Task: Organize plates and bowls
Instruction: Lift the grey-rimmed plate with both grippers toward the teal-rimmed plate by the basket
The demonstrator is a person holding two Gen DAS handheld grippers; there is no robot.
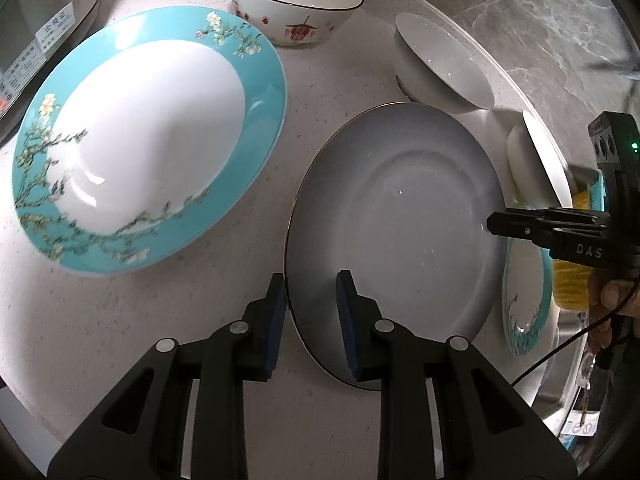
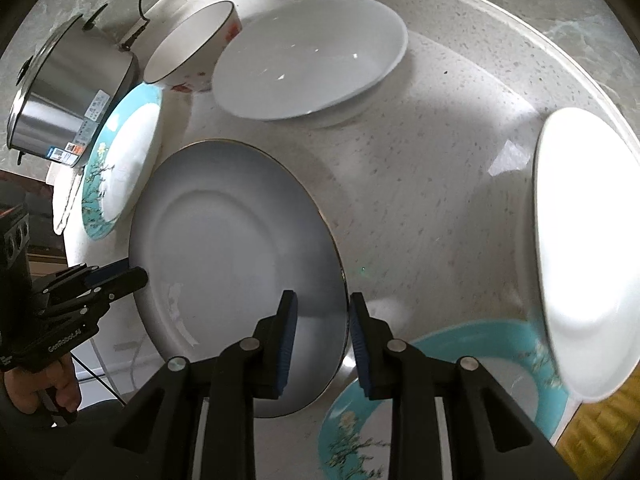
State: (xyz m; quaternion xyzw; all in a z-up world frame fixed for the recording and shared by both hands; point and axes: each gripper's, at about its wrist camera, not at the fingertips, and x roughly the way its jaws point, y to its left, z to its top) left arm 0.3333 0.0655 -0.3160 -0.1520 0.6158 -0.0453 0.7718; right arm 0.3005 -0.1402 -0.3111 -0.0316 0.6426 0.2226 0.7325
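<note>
A grey plate with a thin gold rim (image 1: 400,220) (image 2: 224,248) is held from two sides. My left gripper (image 1: 311,282) straddles its near-left rim, one blue pad under the edge and one on top, shut on it. My right gripper (image 2: 324,298) clamps the opposite rim the same way; the left wrist view shows it at the plate's right edge (image 1: 496,224). The left gripper appears in the right wrist view at the plate's left rim (image 2: 138,276). The grey plate's edge overlaps a small teal flowered plate (image 1: 524,300) (image 2: 440,380).
On the speckled counter (image 2: 420,168) lie a large teal flowered plate (image 1: 152,140) (image 2: 120,160), a red-patterned bowl (image 1: 296,4) (image 2: 192,44), a shallow white bowl (image 1: 440,60) (image 2: 308,60) and another white bowl (image 1: 536,160) (image 2: 584,240). A steel pot (image 2: 68,92) stands behind.
</note>
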